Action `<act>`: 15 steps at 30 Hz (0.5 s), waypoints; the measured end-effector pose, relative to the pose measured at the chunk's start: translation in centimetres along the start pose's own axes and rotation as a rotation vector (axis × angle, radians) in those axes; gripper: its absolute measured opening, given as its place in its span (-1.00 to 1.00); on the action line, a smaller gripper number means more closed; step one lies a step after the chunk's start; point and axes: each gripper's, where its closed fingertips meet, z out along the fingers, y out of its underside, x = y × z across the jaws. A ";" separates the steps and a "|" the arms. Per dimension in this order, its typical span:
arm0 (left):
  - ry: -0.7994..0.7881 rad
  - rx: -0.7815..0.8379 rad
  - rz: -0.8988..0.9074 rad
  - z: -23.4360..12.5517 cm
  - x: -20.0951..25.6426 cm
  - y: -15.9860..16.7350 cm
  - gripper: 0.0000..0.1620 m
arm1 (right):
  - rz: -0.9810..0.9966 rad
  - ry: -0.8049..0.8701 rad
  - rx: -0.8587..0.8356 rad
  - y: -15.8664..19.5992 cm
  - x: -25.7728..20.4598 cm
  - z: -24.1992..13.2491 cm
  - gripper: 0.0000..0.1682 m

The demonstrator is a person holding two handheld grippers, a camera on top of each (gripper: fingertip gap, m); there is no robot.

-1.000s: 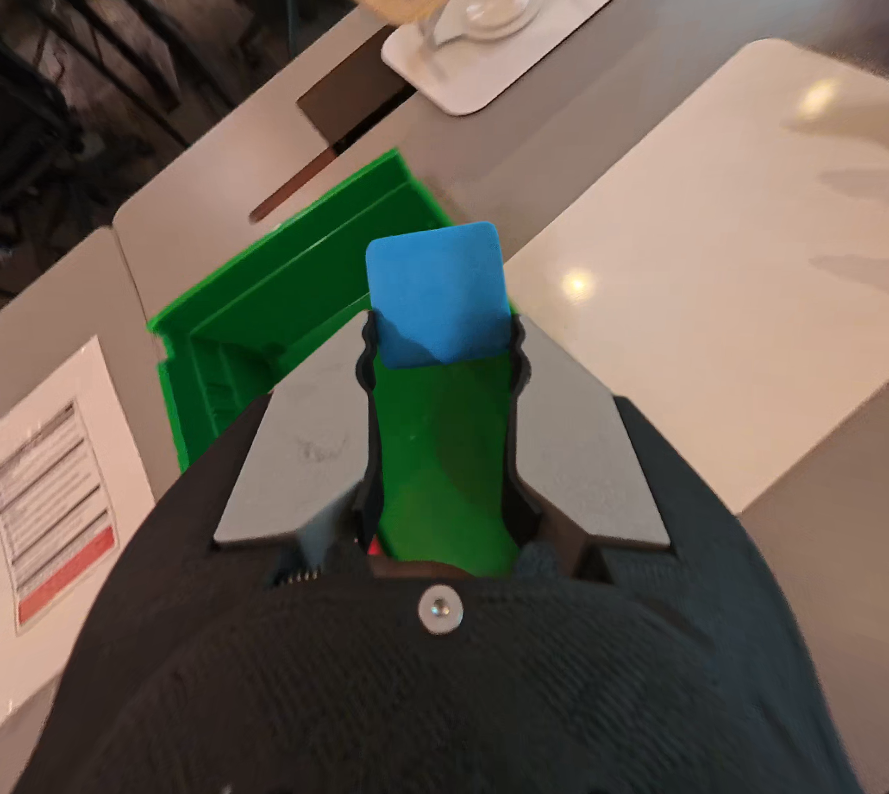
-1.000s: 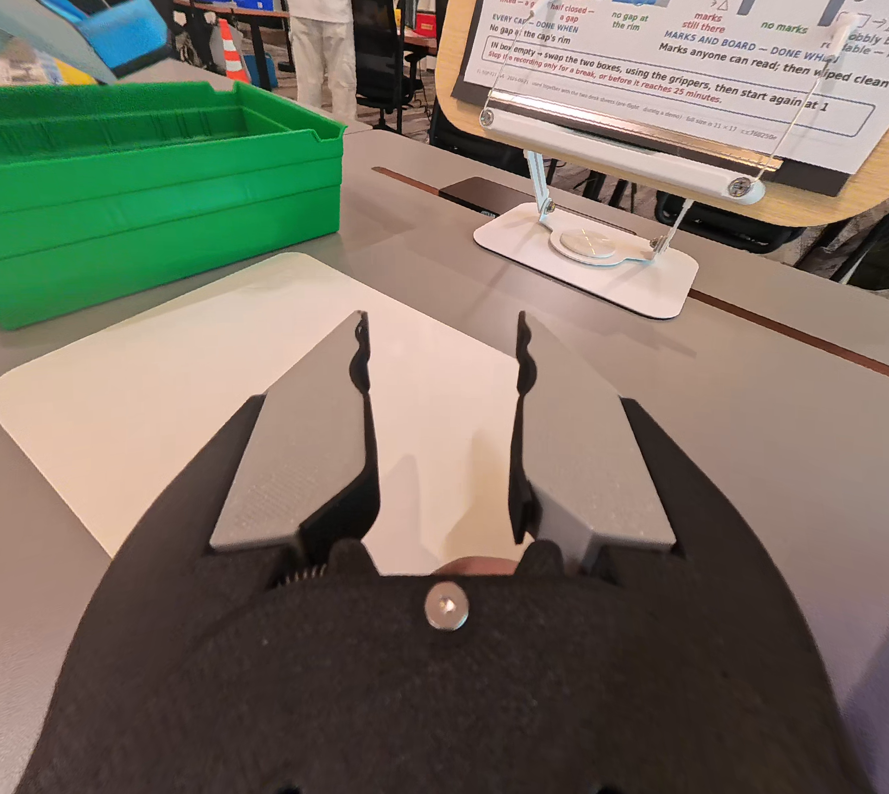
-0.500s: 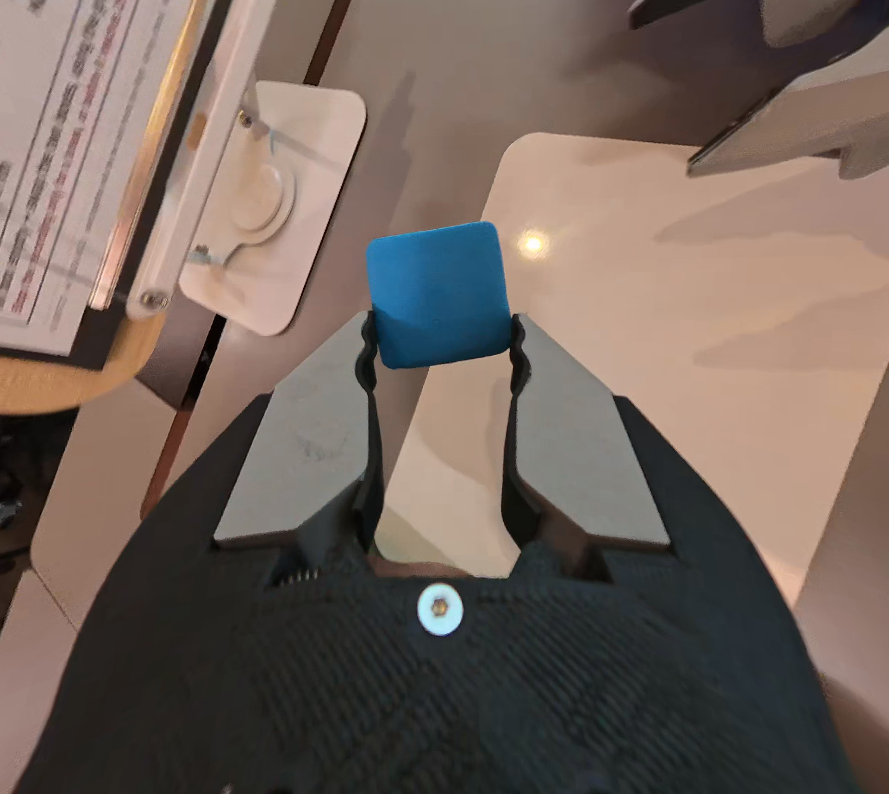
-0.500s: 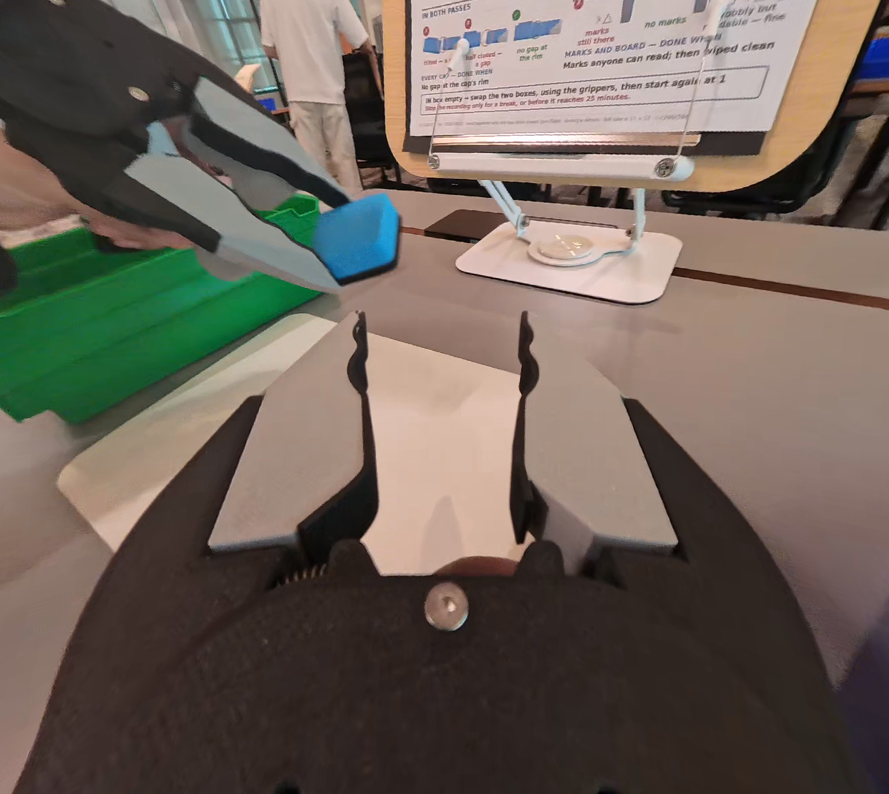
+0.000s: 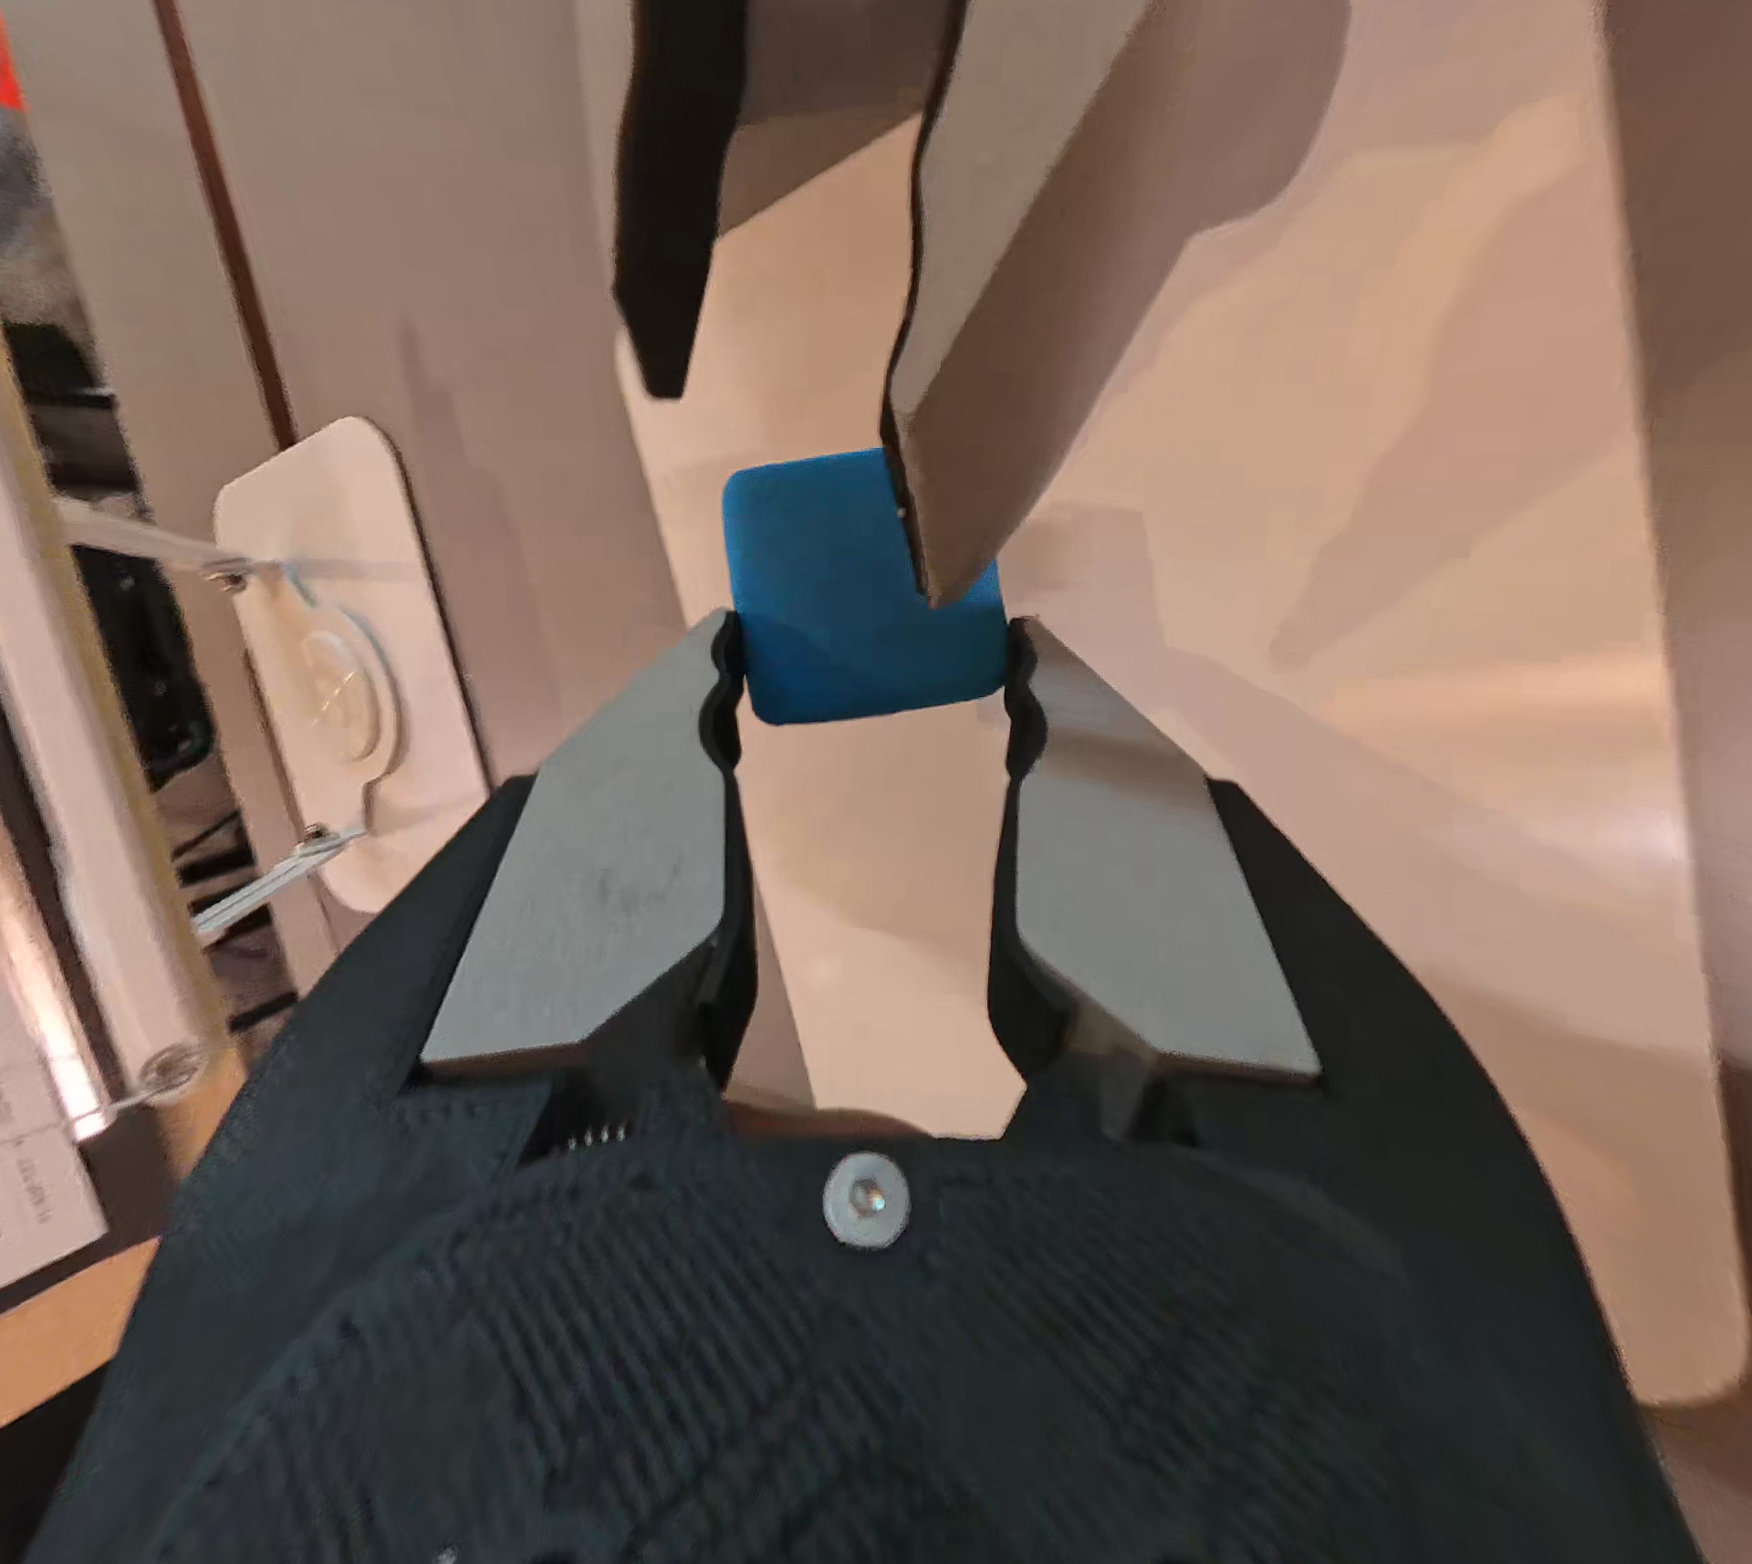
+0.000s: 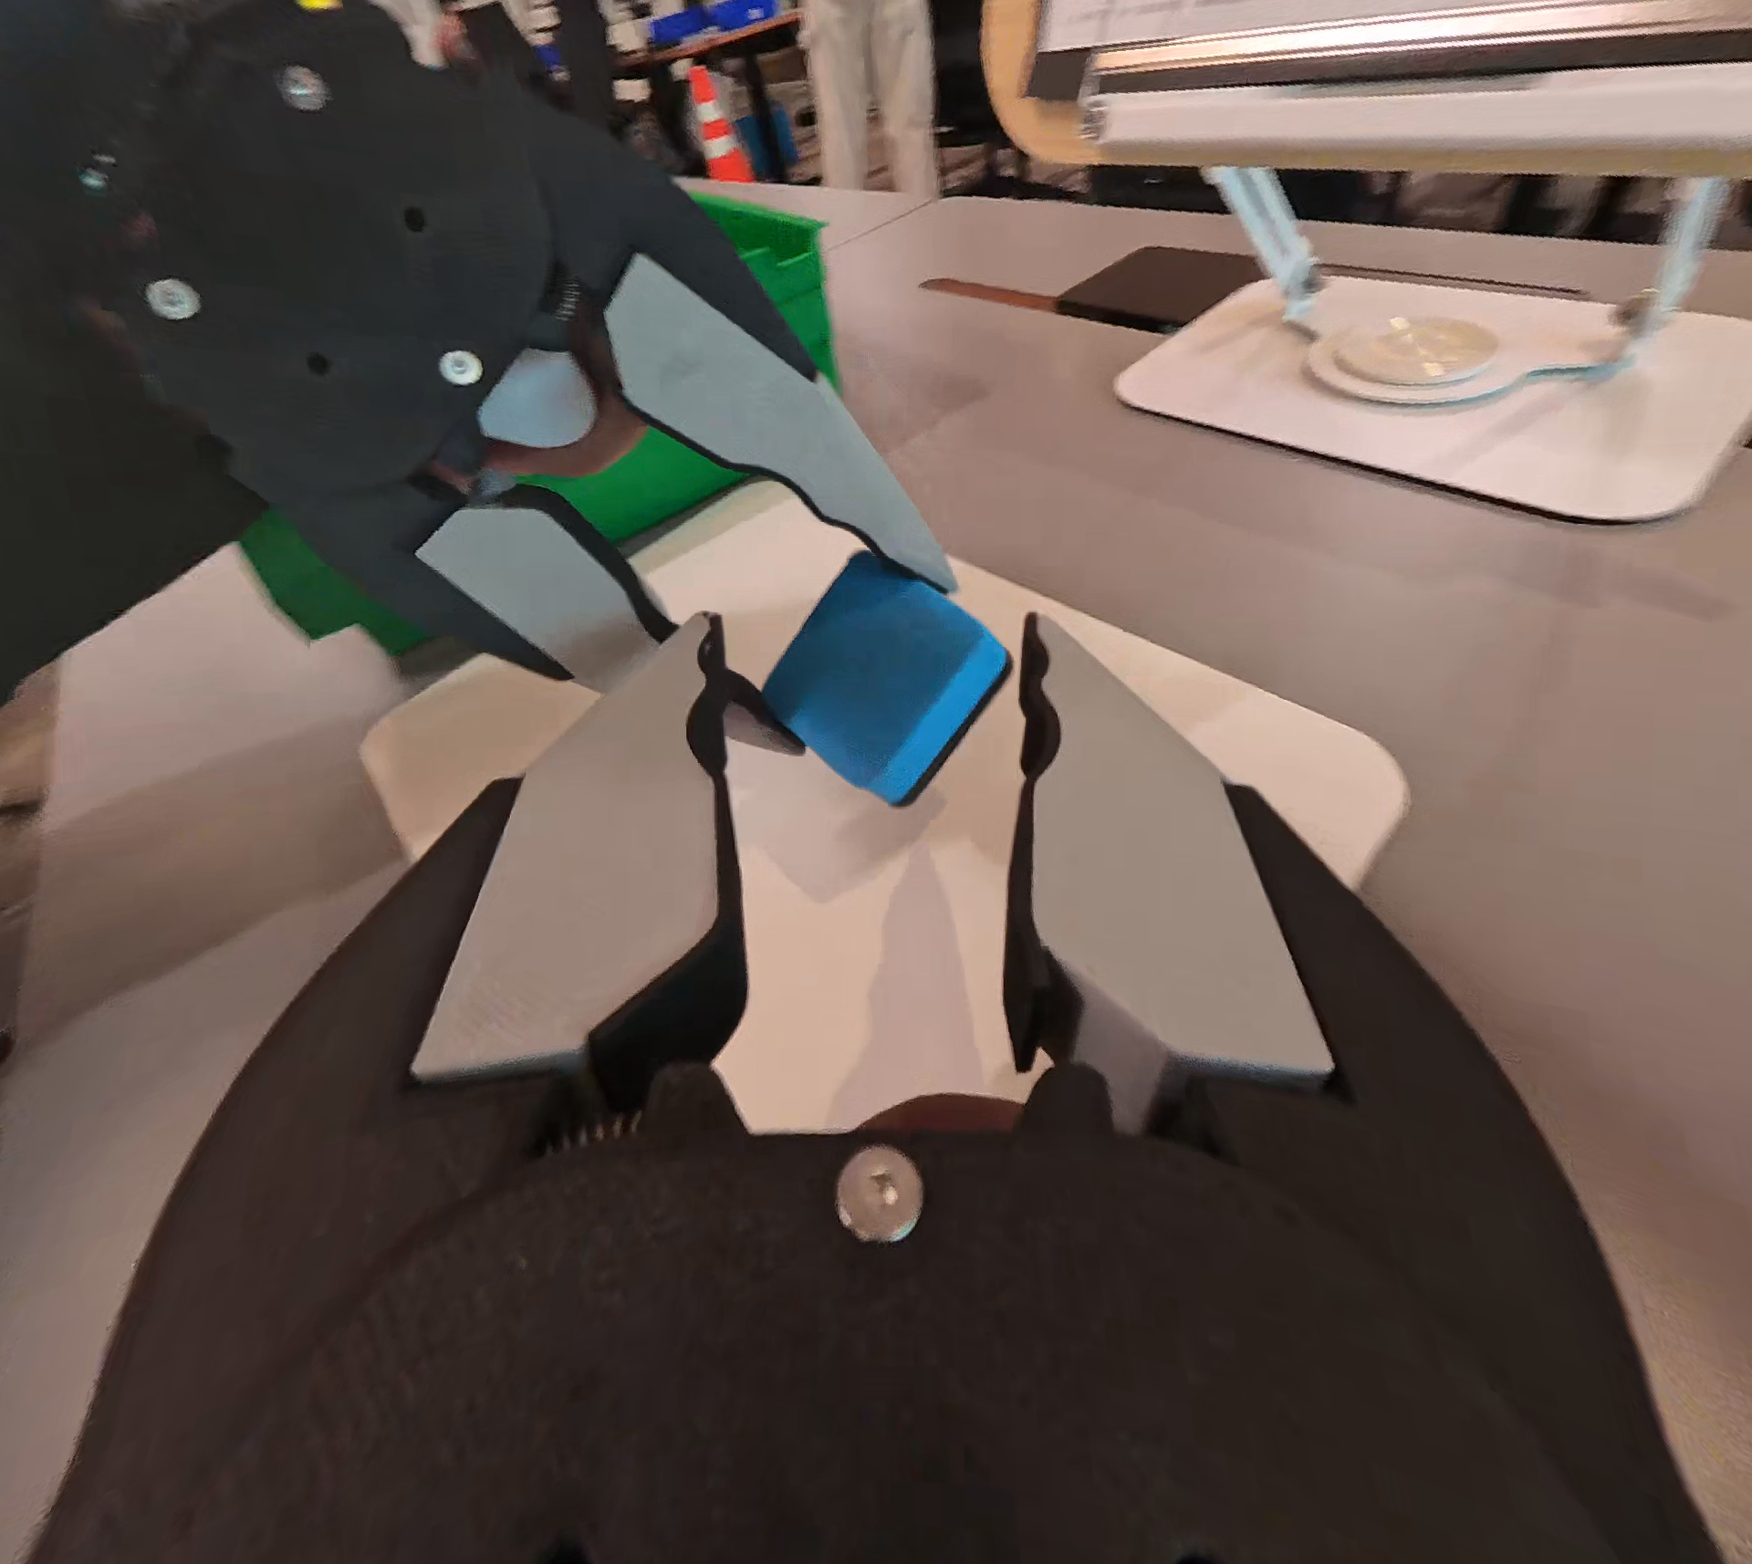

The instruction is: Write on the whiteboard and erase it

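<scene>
Since the frame 1 second earlier, the left gripper (image 5: 870, 665) had swung away from the green bin (image 6: 664, 476) and come down over the whiteboard (image 6: 1308, 770), and the right gripper (image 6: 867, 670) had closed in until the 2 tools nearly met. In the left wrist view the left gripper's fingers were clenched on the blue eraser (image 5: 834, 618) at the centre of the frame, gripping it by its 2 side edges with most of the block sticking out past the tips. The right gripper reached in from the top of that frame, 1 grey finger (image 5: 1024, 343) overlapping the eraser's upper right corner; whether it touched could not be told. In the right wrist view the eraser (image 6: 882, 675) sat tilted just above the white board at mid-frame, between the right gripper's spread, empty fingers. The board looked blank in both views, so the marks to wipe, if any, were not visible. The main risk was a collision: the right finger could knock the eraser, and with such a shallow hold it might twist or slip out. If a handover was intended, letting go before the right fingers closed would likely drop the block onto the board. Pressing the tilted eraser down on 1 corner might also lever it loose. Blur in both views suggested fast motion, which made any contact harder to control. The document stand (image 6: 1422, 400) at the upper right stood well apart.
</scene>
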 end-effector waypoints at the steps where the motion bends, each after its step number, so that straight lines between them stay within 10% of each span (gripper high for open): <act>1: 0.040 0.017 0.015 -0.3 0.9 0.1 -0.34 | -0.024 -0.053 -0.011 0.0 -1.0 0.0 -0.29; 15: 0.287 0.215 -0.030 -5.8 6.7 0.3 -0.34 | -0.457 -0.252 -0.130 3.5 -8.7 1.5 -0.34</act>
